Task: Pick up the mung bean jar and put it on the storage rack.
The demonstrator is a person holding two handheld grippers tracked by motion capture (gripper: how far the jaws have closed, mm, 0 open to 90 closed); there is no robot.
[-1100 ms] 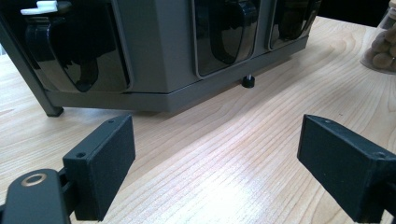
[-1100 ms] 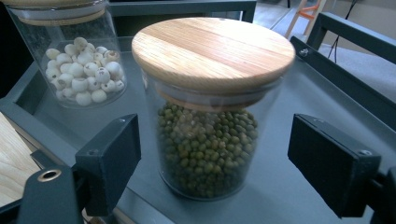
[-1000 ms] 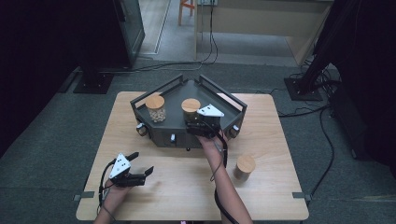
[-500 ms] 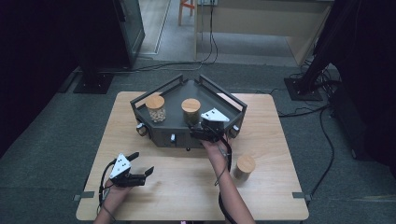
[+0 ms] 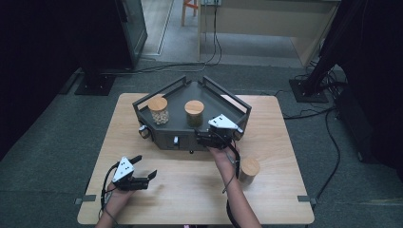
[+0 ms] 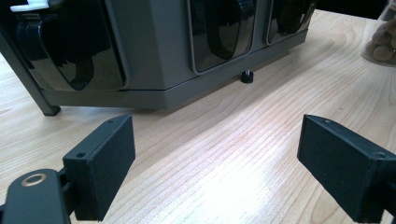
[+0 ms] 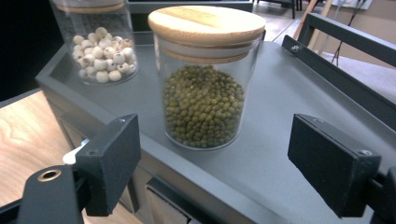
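1. The right gripper [image 5: 203, 139] is held at the front edge of the dark tray [image 5: 223, 102], jaws spread wide and empty. The green-bean jar [image 7: 205, 74] stands upright straight ahead of them, centred between the jaws but apart from both, its long axis vertical.
2. The right gripper is judged far nearer that jar. The left gripper [image 5: 144, 172], jaws wide open and empty, is held low over the surface [image 5: 190, 185], well apart from the tray.
3. A third jar [image 5: 249, 169] on the surface beside the right forearm is seen in the high view. The white-bead jar [image 7: 100, 42], behind and left, is made plain in the right gripper view.
4. The tray's front panels [image 6: 219, 32] are shown in the left gripper view.
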